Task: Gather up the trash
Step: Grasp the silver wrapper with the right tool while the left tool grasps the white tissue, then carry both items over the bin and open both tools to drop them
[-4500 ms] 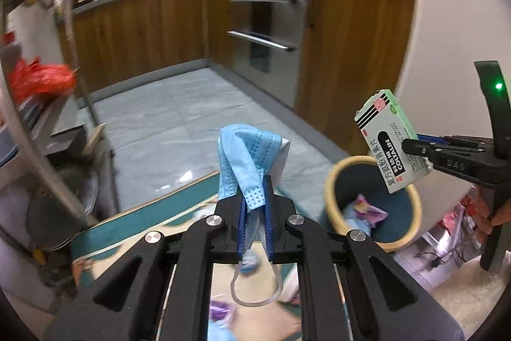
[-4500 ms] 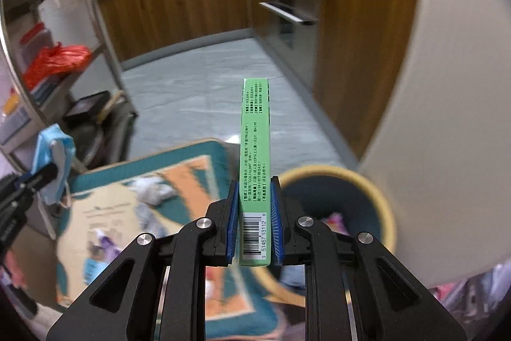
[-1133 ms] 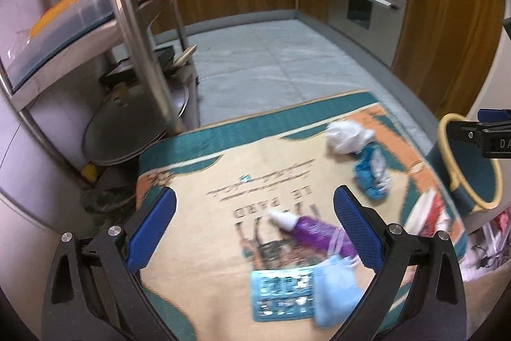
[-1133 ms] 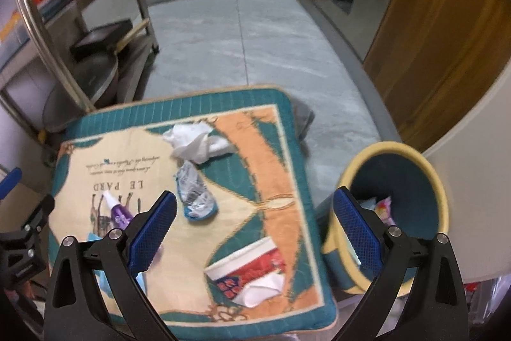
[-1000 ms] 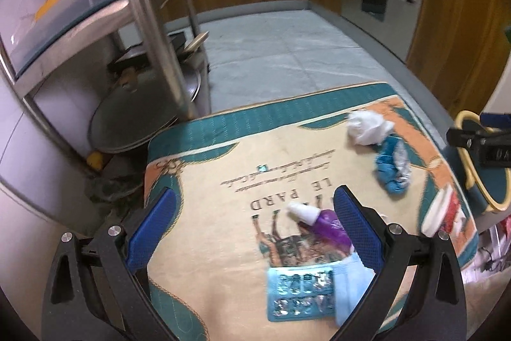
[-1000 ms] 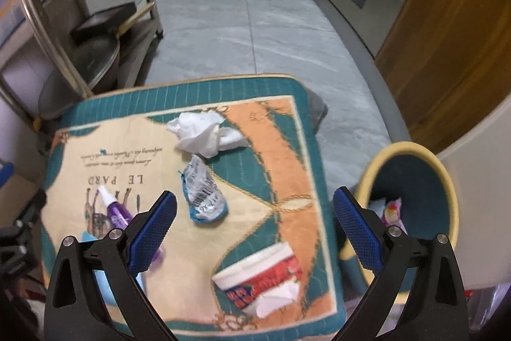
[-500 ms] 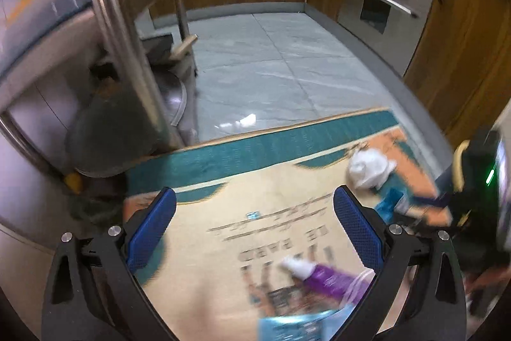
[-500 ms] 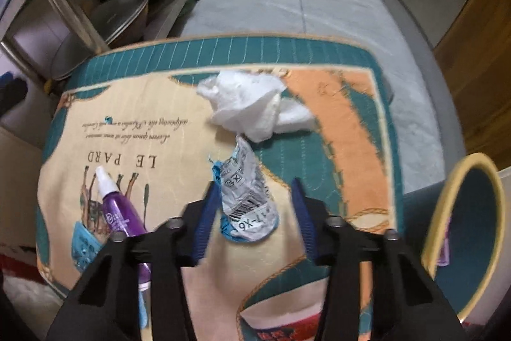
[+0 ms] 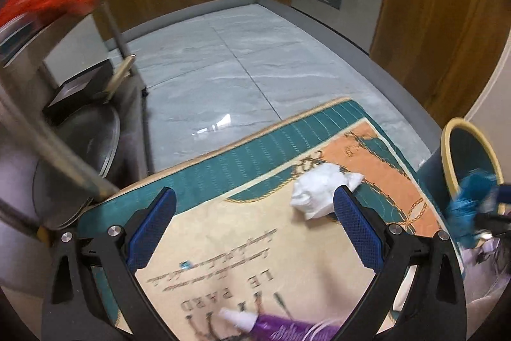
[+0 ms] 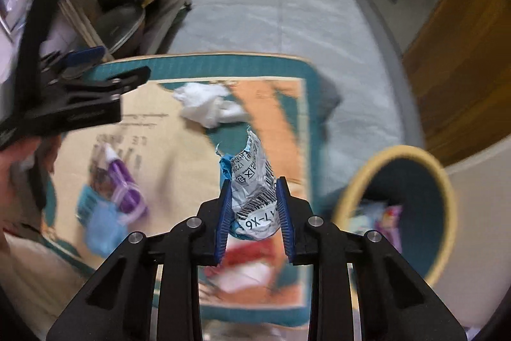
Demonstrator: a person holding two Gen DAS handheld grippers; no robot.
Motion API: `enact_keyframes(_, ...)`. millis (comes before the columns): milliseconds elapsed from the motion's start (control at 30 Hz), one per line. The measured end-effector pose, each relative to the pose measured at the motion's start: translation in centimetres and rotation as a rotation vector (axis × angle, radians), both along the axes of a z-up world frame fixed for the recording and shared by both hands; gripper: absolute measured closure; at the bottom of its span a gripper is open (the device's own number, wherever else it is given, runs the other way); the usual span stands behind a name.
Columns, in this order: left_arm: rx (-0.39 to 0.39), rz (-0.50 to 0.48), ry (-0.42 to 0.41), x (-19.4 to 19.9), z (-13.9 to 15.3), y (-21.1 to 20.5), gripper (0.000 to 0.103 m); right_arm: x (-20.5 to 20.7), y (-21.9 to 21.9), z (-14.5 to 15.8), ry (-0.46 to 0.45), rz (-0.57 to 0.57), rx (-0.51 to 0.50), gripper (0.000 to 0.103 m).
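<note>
Trash on the printed mat [image 9: 223,248] is going piece by piece into the yellow-rimmed bin [image 10: 412,200] just off its edge. One crumpled blue-and-white wrapper [image 10: 252,190] sits pinched in the right gripper [image 10: 254,210], lifted above the mat, so the carry is in hand; next comes a swing right over the bin and a release. Jaws spread and empty, the left gripper [image 9: 254,232] hovers near the white tissue wad [image 9: 319,194], likely its next pick, while a purple bottle [image 10: 123,187] lies nearer the mat's front.
</note>
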State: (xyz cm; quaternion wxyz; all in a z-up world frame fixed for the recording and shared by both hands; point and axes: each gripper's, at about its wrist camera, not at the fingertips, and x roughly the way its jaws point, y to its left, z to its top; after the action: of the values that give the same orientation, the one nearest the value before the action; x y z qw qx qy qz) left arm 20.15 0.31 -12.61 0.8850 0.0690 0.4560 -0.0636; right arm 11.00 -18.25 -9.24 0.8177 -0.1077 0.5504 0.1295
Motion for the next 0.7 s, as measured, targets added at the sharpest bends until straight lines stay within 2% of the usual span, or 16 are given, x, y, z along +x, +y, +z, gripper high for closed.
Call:
enact_keyframes(100,0.005,-0.025,0.039,0.8,-1.8,-1.7,0.006,-0.1,-1.5,0.5,-0.009,-0.032,0.054,0.074)
enact_keyframes(200,-0.012,-0.074,0.084,1.3,-3.5,-3.7,0.008,0.2,-1.4,0.8,-0.072,-0.019,0.016,0.074)
enact_keyframes(333,-0.028,-0.126,0.14,1.8,-5.6,-6.2,0.036,0.6,-1.3,-0.6,-0.049,0.006,-0.002,0.074)
enact_keyframes(367,-0.027,-0.142,0.146,1.8,-5.9,-6.7,0.051,0.8,-1.4,-0.7,-0.046,0.006,-0.002,0.074)
enact_keyframes(400,-0.02,-0.153,0.147,1.7,-6.0,-6.9,0.057,1.0,-1.6,-0.9,-0.048,0.005,-0.007,0.074)
enact_keyframes(467,0.003,-0.163,0.143,1.6,-6.0,-7.4,0.088,1.2,-1.9,-0.9,-0.056,0.004,-0.027,0.074)
enact_keyframes(567,-0.018,-0.144,0.131,1.7,-5.4,-7.0,0.099,1.4,-2.4,-1.1,-0.061,0.0,-0.045,0.074)
enact_keyframes(700,-0.022,-0.139,0.109,1.1,-4.2,-6.9,0.1,1.7,-3.5,-0.9,-0.069,-0.036,-0.044,0.074)
